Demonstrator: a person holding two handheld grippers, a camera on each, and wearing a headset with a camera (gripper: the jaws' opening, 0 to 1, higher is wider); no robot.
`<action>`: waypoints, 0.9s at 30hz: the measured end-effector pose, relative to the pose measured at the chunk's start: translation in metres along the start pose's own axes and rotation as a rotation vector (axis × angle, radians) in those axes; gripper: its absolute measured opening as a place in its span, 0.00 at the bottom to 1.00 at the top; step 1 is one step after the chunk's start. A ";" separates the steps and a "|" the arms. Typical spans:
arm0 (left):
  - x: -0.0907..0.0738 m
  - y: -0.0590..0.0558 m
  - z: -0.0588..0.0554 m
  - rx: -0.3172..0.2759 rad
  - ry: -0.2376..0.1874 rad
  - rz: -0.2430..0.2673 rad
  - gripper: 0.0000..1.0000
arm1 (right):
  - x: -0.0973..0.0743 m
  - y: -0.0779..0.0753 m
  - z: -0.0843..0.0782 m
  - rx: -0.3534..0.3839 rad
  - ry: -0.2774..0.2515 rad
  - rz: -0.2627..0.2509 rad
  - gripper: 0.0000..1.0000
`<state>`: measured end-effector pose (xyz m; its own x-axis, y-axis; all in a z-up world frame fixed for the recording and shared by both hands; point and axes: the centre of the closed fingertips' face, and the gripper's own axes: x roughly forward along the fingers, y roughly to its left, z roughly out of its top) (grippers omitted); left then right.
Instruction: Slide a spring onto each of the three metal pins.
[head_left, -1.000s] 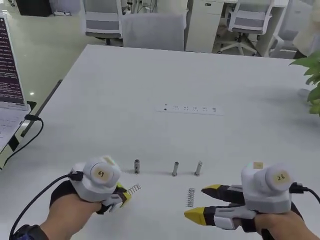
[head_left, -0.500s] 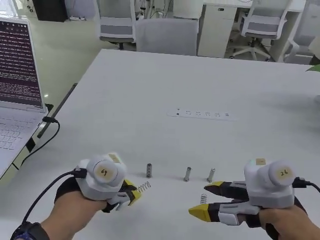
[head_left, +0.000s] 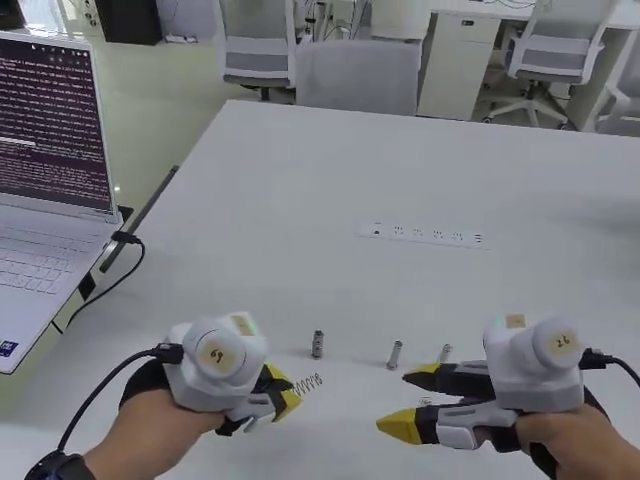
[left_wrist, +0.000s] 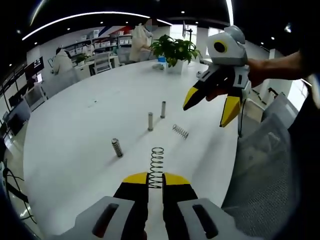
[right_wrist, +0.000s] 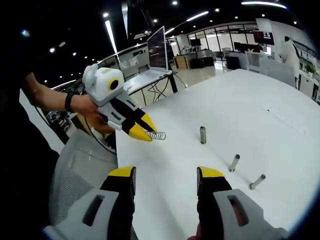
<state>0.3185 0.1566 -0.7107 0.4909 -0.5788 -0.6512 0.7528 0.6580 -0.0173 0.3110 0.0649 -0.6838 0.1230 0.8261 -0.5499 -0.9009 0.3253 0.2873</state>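
Springs are in two places. In the head view one spring (head_left: 308, 383) sticks out sideways from the left gripper (head_left: 283, 392), whose yellow-tipped jaws are pinched shut on its near end. It is just in front of the leftmost pin (head_left: 318, 344), which already wears a coil. The middle pin (head_left: 394, 354) and the rightmost pin (head_left: 444, 353) stand bare and upright on the white table (head_left: 300, 200). The right gripper (head_left: 403, 400) hovers near the rightmost pin, jaws spread apart and holding nothing. A laptop (head_left: 50, 190) sits open at the table's left edge.

In the left gripper view the jaws clamp the held spring (left_wrist: 157, 165), which points ahead along them. A loose spring (left_wrist: 180, 131) lies on the table beyond, just beside the two bare pins. The leftmost pin (left_wrist: 117, 147) stands further left. The right gripper (left_wrist: 207, 110) hangs above, open.

In the right gripper view that gripper's own jaws gape wide over the table. The left gripper (right_wrist: 142, 132) shows at the left with the spring (right_wrist: 157, 135) at its tips, near the leftmost pin (right_wrist: 203, 134). The bare pins stand at the right.
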 end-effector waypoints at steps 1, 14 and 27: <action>0.000 -0.001 0.001 0.002 -0.001 -0.002 0.02 | 0.001 0.001 0.001 -0.005 0.003 0.006 0.47; 0.001 -0.021 0.013 0.033 -0.033 -0.049 0.02 | 0.011 0.006 0.008 -0.067 0.024 0.068 0.40; 0.005 -0.042 0.032 0.087 -0.064 -0.106 0.02 | 0.016 0.012 0.009 -0.086 0.022 0.107 0.33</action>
<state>0.3034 0.1107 -0.6888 0.4319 -0.6742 -0.5991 0.8355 0.5492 -0.0158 0.3056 0.0862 -0.6825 0.0159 0.8433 -0.5373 -0.9407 0.1947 0.2777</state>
